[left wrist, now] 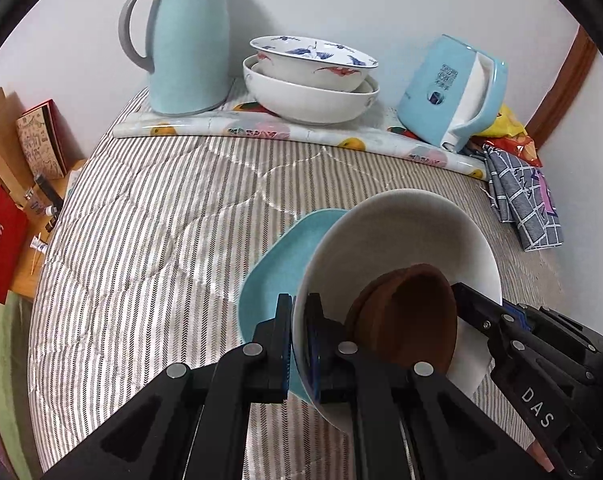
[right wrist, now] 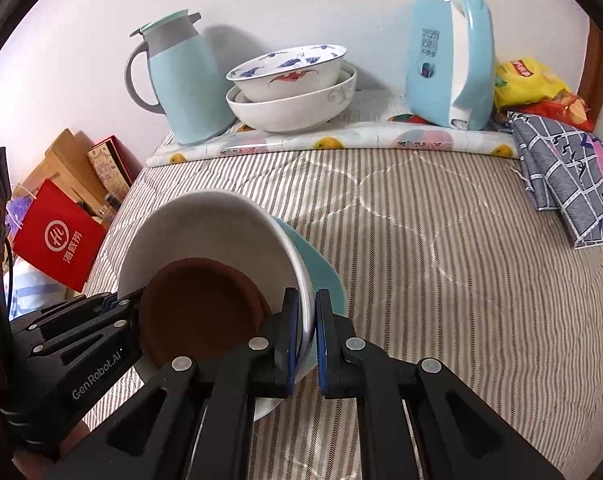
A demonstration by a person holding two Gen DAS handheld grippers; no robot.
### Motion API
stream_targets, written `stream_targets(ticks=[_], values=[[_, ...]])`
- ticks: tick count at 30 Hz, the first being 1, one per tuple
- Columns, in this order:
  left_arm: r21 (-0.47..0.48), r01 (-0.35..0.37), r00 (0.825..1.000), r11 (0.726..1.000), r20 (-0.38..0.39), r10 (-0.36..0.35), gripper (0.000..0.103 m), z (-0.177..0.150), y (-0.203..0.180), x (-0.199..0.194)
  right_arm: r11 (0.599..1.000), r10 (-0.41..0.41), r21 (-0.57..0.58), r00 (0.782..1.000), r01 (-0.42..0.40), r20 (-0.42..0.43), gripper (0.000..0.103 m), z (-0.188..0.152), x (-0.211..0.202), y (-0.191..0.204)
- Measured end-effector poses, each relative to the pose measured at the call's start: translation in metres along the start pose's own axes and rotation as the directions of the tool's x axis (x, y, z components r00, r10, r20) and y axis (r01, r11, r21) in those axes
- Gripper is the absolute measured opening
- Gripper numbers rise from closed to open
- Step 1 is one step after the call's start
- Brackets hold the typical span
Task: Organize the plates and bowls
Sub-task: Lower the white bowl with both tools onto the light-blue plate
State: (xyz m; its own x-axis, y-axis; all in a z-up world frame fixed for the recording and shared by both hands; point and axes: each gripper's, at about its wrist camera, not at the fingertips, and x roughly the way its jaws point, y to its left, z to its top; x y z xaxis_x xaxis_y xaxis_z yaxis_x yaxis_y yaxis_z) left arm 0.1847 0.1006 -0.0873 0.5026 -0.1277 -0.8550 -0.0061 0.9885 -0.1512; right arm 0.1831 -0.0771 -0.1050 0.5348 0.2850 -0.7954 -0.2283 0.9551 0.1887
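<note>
The left gripper (left wrist: 299,344) comes in from the bottom of its view. Its two black fingers (left wrist: 275,344) are pressed close, with the white bowl (left wrist: 401,240) rim pinched between them. The right gripper (right wrist: 308,344) does the same on the other side of that bowl. Its fingers (right wrist: 325,340) squeeze the rim too. Each gripper shows up in the other's view, low and off to the side. Both point forward and tip down a little.
</note>
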Motion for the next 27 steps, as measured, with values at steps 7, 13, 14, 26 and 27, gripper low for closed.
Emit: stream_targets(ticks=[7, 13, 14, 26, 27], values=[[-0.009, -0.002, 1.0, 1.0, -0.024, 0.002, 0.008, -0.002, 0.007, 0.01, 1.0, 0.004, -0.001, 1.0, -0.004, -0.029, 0.008, -0.002, 0.013, 0.004], [-0.016, 0.003, 0.999, 1.0, -0.047, -0.004, 0.008, -0.001, 0.01, 0.022, 1.0, 0.003, 0.005, 0.998, -0.003, -0.055, 0.008, -0.002, 0.023, 0.003], [-0.016, 0.005, 0.999, 1.0, -0.052, -0.006, 0.008, -0.001, 0.01, 0.024, 1.0, 0.001, 0.005, 0.998, 0.0, -0.062, 0.008, -0.001, 0.026, 0.002], [-0.014, 0.038, 0.998, 0.999, -0.053, -0.039, 0.009, 0.006, 0.012, 0.036, 1.0, 0.003, 0.023, 0.995, 0.0, -0.098, 0.008, 0.006, 0.042, -0.005], [-0.013, 0.041, 0.998, 0.999, -0.051, -0.042, 0.01, 0.007, 0.012, 0.037, 1.0, 0.0, 0.021, 0.995, 0.002, -0.097, 0.008, 0.007, 0.043, -0.005]])
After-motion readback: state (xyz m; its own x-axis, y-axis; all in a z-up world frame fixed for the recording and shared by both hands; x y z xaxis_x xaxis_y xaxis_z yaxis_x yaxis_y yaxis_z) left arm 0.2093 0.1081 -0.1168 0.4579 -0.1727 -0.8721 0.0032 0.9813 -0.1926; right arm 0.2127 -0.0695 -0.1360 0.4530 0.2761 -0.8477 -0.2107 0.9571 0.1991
